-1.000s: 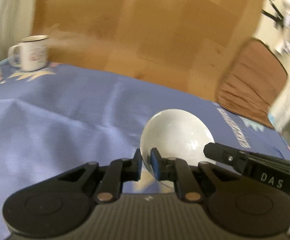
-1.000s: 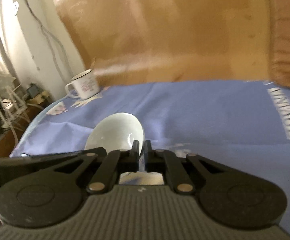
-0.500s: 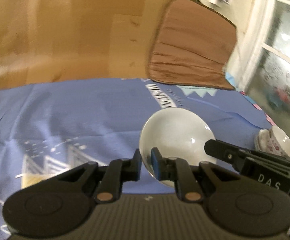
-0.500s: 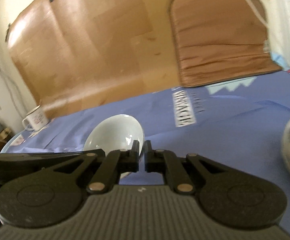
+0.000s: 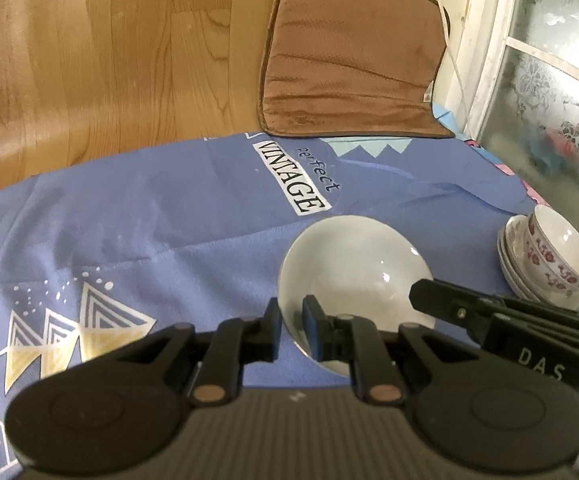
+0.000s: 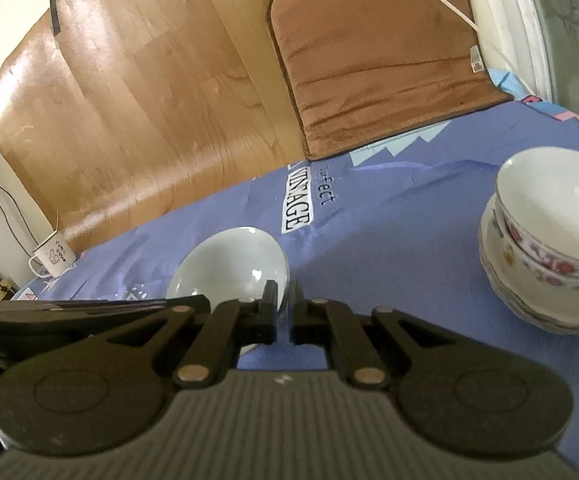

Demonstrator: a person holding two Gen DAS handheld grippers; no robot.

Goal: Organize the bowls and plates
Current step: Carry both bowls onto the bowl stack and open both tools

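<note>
A plain white plate point(image 5: 353, 264) hangs tilted above the blue tablecloth point(image 5: 169, 232), held by both grippers. My left gripper point(image 5: 291, 328) is shut on its near left rim. My right gripper point(image 6: 287, 308) is shut on the plate's point(image 6: 229, 260) right rim, and its black finger point(image 5: 425, 294) shows at that edge in the left wrist view. A stack of flowered bowls on plates point(image 5: 549, 268) stands on the cloth to the right, apart from the held plate. In the right wrist view that stack point(image 6: 545, 248) looms close at the right.
A white enamel mug point(image 6: 53, 258) stands at the far left edge of the cloth. A brown cushion point(image 5: 349, 64) and a wooden board point(image 5: 109, 72) lean up behind the table. A frosted window point(image 5: 561, 80) runs along the right side.
Both grippers have swung to the right with the plate still held between them. The mug has left the left wrist view, and the flowered stack has come into view at the right.
</note>
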